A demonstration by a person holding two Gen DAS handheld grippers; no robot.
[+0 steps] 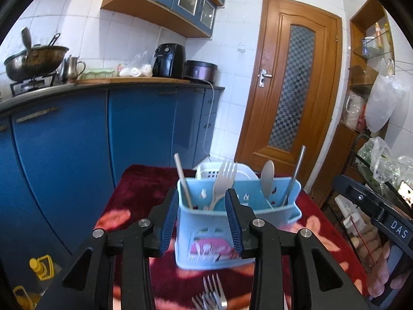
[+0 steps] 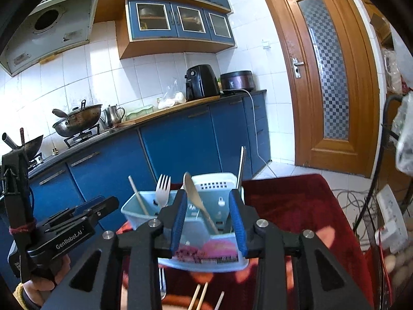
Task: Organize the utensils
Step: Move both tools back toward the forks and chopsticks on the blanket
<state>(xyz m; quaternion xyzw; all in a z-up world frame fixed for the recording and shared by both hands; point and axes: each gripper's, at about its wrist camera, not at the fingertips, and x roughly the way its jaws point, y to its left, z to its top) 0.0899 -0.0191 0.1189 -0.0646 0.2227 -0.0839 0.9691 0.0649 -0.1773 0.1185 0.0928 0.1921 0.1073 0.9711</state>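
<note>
Left wrist view: my left gripper (image 1: 202, 222) and right gripper (image 2: 209, 222) both had jaws apart, empty. Blue caddy (image 1: 232, 235) at frame centre held fork (image 1: 224, 178), spoon (image 1: 267, 178), chopstick (image 1: 182, 180). Between placements; next probably loose forks (image 1: 210, 295), bottom edge.

The left gripper (image 1: 202, 219) hangs with jaws apart before a light-blue plastic cutlery caddy (image 1: 232, 232) on a dark-red flowered cloth (image 1: 134, 196), holding a white plastic fork (image 1: 224, 178).
</note>
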